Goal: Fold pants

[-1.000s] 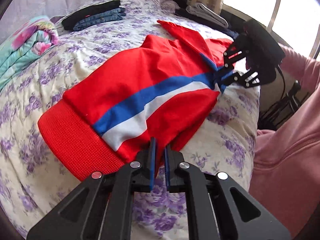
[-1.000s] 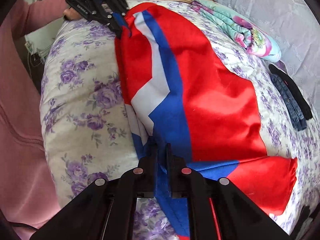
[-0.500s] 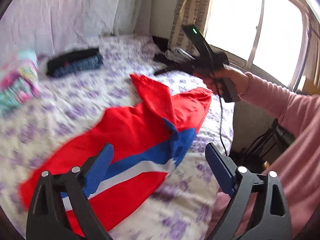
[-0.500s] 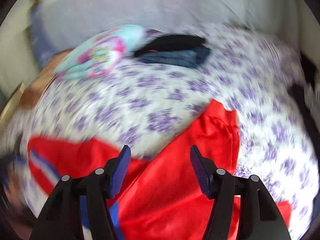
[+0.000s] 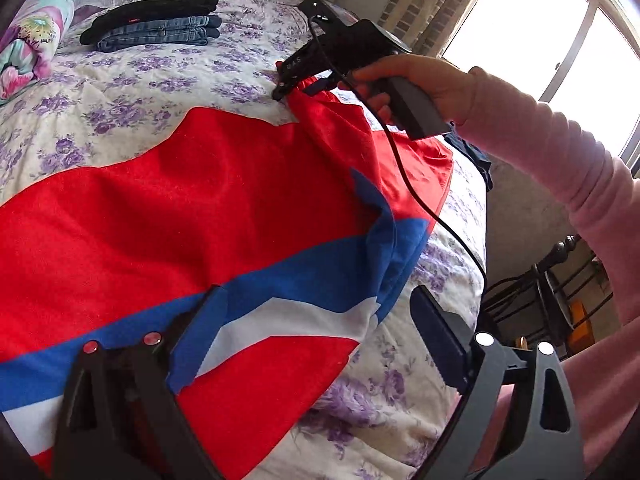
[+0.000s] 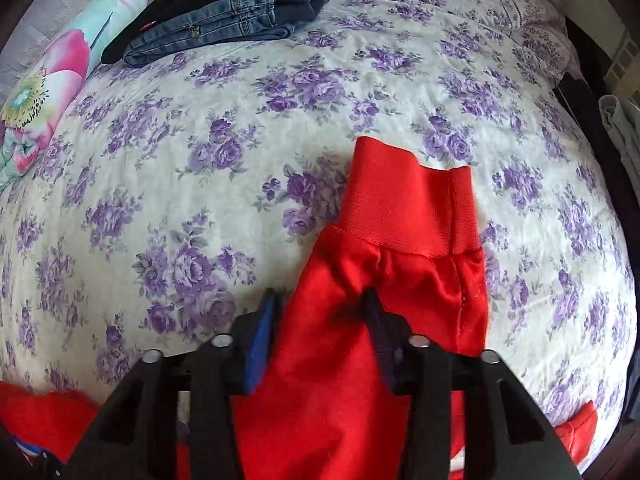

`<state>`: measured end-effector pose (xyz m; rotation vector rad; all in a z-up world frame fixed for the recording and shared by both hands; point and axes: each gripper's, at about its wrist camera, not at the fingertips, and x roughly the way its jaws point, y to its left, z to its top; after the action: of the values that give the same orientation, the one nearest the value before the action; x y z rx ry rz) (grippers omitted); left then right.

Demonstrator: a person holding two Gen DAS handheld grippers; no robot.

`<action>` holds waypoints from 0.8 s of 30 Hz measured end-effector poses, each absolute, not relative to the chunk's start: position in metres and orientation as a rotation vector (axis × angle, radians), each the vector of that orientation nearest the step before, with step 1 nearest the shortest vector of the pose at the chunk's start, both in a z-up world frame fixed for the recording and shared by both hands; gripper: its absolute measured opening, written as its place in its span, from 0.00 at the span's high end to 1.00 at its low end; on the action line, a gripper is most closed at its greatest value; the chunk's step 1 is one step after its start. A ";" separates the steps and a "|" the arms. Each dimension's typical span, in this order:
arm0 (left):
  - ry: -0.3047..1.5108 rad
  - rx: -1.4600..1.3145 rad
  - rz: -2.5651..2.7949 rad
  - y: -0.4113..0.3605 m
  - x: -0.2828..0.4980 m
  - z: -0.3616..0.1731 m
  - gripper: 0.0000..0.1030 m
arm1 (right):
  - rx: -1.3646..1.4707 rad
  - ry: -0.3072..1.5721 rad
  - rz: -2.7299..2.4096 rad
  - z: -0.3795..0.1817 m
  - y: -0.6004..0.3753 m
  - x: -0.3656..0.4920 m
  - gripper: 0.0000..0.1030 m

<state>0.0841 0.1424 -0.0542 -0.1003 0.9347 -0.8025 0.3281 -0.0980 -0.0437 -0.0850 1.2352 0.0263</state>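
Note:
Red pants (image 5: pixel 200 200) with a blue and white side stripe lie spread on a floral bed. My left gripper (image 5: pixel 318 296) hovers wide open just above the stripe at the pants' near edge, holding nothing. At the far end a person's hand (image 5: pixel 420 80) holds my right gripper (image 5: pixel 284 90) down on one leg. In the right wrist view, my right gripper (image 6: pixel 320 300) has that red leg (image 6: pixel 400 272) bunched between its jaws just behind the ribbed cuff (image 6: pixel 412 208). The jaws are closing and pinch the cloth.
Folded jeans under a black garment (image 6: pixel 224 24) lie at the back of the bed (image 6: pixel 240 140), beside a colourful rolled blanket (image 6: pixel 48 80). A cable (image 5: pixel 420 200) trails across the pants. A pink sleeve (image 5: pixel 560 160) reaches in from the right, by the bed's edge.
Both grippers let go of the striped edge they pinched. The left one opened wide and shifted along the pants. The right one swung over to the far leg cuff and narrowed around it.

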 end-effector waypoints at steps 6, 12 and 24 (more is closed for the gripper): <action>0.927 -0.094 -0.799 0.146 0.086 -0.052 0.13 | 0.189 1.124 0.195 0.009 -0.150 0.301 0.93; 0.923 -0.073 -0.785 0.142 0.083 -0.052 0.13 | 0.663 0.744 0.453 0.070 -0.265 0.191 0.93; 0.926 -0.049 -0.772 0.137 0.083 -0.053 0.10 | 1.117 0.665 0.324 -0.078 -0.407 0.059 0.64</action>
<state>0.0829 0.1369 -0.0526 -0.0487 0.9264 -0.7724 0.0593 -0.4069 -0.0784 1.1175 0.6654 0.3239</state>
